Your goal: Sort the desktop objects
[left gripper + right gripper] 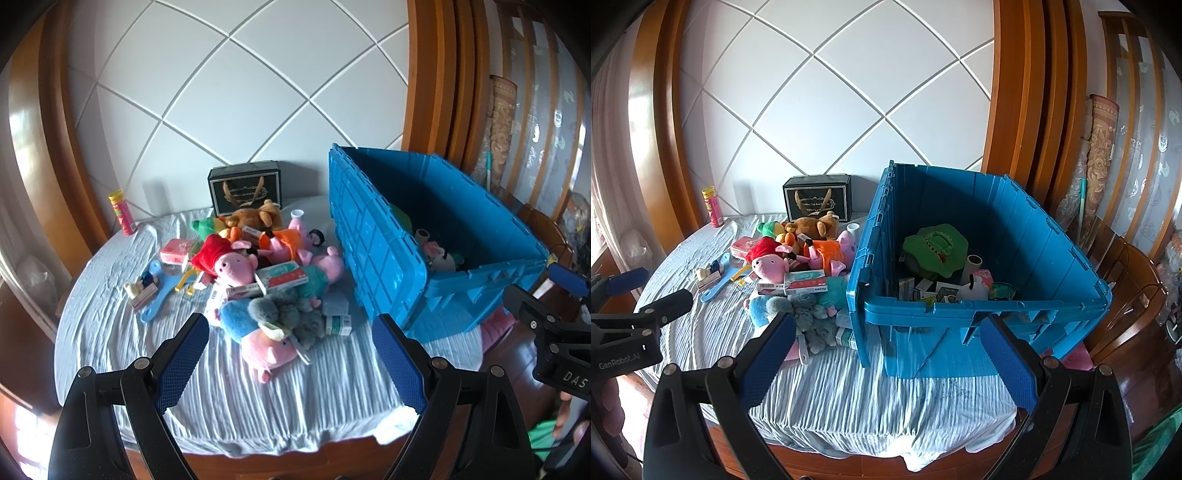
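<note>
Looking along the left gripper (291, 354) in the left wrist view: fingers (184, 365) spread wide, nothing between them, hovering above the near edge of a tabletop (110, 332) draped in a wrinkled pale blue cloth. Straight ahead, a heap of toys (266, 273): pink pig plush dolls, a grey plush (291, 314), a brown plush at the back, small cartons and a blue plastic scoop (155, 295) off to the left. To the right, just beside the heap, an open blue crate (424, 236) already holding a few things. Behind the heap, a black gift box (245, 190) against the wall; far left, a yellow and red tube (123, 212) standing upright. At the right edge, part of the other gripper.

Looking along the right gripper (886, 354) in the right wrist view: fingers (1008, 362) likewise spread, empty, aimed at the crate's near wall. Inside the crate: a green plush (934, 251), a white roll, small boxes. At the left edge, the left gripper.

Likely trouble from here: tangled plush dragging a neighbour or a carton along when lifted, then dropping it off the tabletop; loose cloth bunching under a low finger; a carried toy catching on the crate's tall rim; the two grippers, close together, knocking into one another over the heap.
</note>
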`<state>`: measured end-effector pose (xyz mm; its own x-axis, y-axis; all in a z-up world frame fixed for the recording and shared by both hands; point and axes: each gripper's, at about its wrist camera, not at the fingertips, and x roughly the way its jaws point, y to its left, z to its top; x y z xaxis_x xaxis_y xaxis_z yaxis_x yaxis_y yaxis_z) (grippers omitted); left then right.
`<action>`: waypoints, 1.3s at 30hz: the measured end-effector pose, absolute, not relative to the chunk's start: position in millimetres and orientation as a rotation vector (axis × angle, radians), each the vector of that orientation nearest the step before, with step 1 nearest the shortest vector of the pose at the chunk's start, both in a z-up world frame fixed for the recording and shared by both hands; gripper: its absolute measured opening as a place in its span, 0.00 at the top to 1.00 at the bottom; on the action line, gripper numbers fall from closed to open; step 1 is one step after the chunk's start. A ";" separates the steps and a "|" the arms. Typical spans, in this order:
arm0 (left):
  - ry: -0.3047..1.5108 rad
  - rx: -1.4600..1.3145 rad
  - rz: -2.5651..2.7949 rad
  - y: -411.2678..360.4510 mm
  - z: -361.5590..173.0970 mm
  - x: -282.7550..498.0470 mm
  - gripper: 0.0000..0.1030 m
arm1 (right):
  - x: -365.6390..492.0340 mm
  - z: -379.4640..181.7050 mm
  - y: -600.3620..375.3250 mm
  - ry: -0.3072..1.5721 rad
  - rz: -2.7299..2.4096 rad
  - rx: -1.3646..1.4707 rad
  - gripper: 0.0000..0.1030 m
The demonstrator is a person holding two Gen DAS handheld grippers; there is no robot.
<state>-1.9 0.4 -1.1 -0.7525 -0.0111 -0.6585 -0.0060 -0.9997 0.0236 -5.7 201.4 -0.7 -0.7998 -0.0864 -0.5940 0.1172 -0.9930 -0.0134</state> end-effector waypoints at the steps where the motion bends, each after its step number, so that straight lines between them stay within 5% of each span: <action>1: -0.037 1.106 -2.938 0.5 -0.9 -1.7 0.12 | -5.9 -1.1 201.4 0.075 -2.882 0.947 0.01; 39: 0.034 1.135 -2.938 -27.1 -9.1 -8.7 0.12 | -9.2 -2.1 183.4 0.112 -2.857 0.975 0.01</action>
<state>-8.7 -27.1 -9.1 -0.7401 0.0152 -0.6723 0.0003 -0.9997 -0.0229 -9.2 183.4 -2.1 -0.7852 -0.0896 -0.6127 0.1373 -0.9900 -0.0311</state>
